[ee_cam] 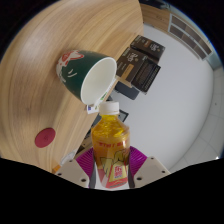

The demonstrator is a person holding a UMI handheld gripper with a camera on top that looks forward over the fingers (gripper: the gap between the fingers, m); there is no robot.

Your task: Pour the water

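Observation:
My gripper [111, 170] is shut on a small plastic bottle [110, 148] of amber liquid with a white cap [108, 107] and a yellow-red label. Its magenta pads [86, 160] press on the bottle from both sides. Just beyond the cap lies a green cup [86, 75] with a white inside, its mouth [100, 79] turned toward the bottle. The cup rests on a round wooden table [50, 60]. The view is tilted, so the table runs up the left side. No liquid shows leaving the bottle.
A dark red round coaster [44, 138] lies on the table near my fingers. Beyond the table's edge is pale floor [180, 100] with dark boxes [137, 65] and a low shelf [190, 30] farther off.

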